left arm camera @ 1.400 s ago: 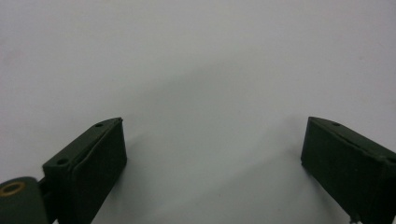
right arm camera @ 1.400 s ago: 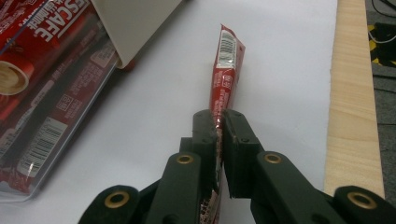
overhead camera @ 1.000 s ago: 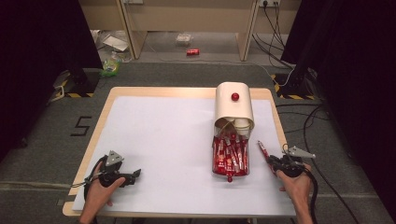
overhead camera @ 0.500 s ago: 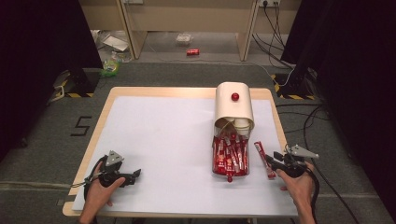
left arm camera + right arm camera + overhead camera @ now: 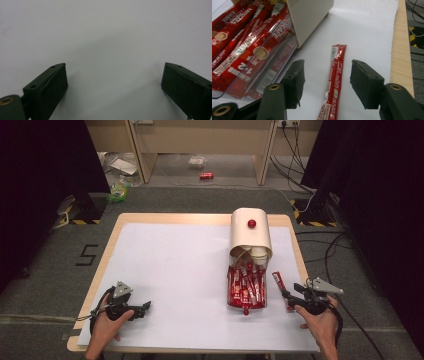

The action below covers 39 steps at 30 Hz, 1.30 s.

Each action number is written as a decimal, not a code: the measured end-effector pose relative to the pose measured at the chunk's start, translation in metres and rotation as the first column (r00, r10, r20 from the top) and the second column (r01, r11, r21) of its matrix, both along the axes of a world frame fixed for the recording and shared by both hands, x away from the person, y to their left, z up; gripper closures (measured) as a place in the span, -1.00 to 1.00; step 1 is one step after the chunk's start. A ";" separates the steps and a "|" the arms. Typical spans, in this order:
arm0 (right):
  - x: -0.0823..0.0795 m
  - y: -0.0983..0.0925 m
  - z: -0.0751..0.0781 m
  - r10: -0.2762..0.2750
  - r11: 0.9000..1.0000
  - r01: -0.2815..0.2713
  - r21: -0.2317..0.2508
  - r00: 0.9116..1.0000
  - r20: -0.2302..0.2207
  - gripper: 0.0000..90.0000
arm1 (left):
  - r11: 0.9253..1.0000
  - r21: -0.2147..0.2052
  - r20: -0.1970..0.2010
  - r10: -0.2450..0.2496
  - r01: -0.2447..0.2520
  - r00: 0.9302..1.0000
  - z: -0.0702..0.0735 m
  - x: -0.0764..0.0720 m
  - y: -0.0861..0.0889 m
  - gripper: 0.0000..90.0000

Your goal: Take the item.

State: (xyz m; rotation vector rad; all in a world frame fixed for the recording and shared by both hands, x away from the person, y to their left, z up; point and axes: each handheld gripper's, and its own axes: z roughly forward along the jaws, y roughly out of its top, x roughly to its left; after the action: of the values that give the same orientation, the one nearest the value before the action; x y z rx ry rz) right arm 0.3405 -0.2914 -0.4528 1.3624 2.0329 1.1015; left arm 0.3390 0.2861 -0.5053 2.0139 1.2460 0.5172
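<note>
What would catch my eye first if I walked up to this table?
Probably the clear tray packed with red coffee sticks, right of centre on the white table, with a cream container behind it. One single stick lies loose on the table between the open jaws of the right gripper.

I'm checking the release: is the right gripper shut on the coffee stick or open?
Open. The right gripper has just been opening; the coffee stick lies on the table between its jaws, neither pad touching.

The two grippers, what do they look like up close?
Both are black handheld tools. The left gripper and right gripper each carry a grey three-cornered plate on top and trail a black cable. Their jaws are dark blocky pads with small screw holes, on arms with brass-coloured pivots.
</note>
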 end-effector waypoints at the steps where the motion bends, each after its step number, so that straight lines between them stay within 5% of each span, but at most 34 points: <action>1: -0.002 0.001 0.001 0.004 1.000 -0.004 -0.001 1.000 0.003 -0.03 | 1.000 0.000 0.000 0.000 0.000 1.000 0.000 0.000 0.000 -0.87; 17: -0.022 0.017 0.008 0.053 0.999 -0.052 -0.013 0.998 0.026 -0.12 | 1.000 -0.001 -0.001 0.000 0.000 1.000 0.000 0.000 0.000 -0.87; 39: -0.048 0.023 -0.003 0.111 0.994 -0.111 -0.010 0.994 0.005 -0.17 | 1.000 0.000 -0.002 0.000 0.000 1.000 0.000 0.000 0.000 -0.87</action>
State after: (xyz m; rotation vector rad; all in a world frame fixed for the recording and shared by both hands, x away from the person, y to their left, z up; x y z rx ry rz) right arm 0.2926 -0.2681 -0.4562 1.2532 2.1289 1.1390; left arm 0.3391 0.2861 -0.5053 2.0145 1.2467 0.5154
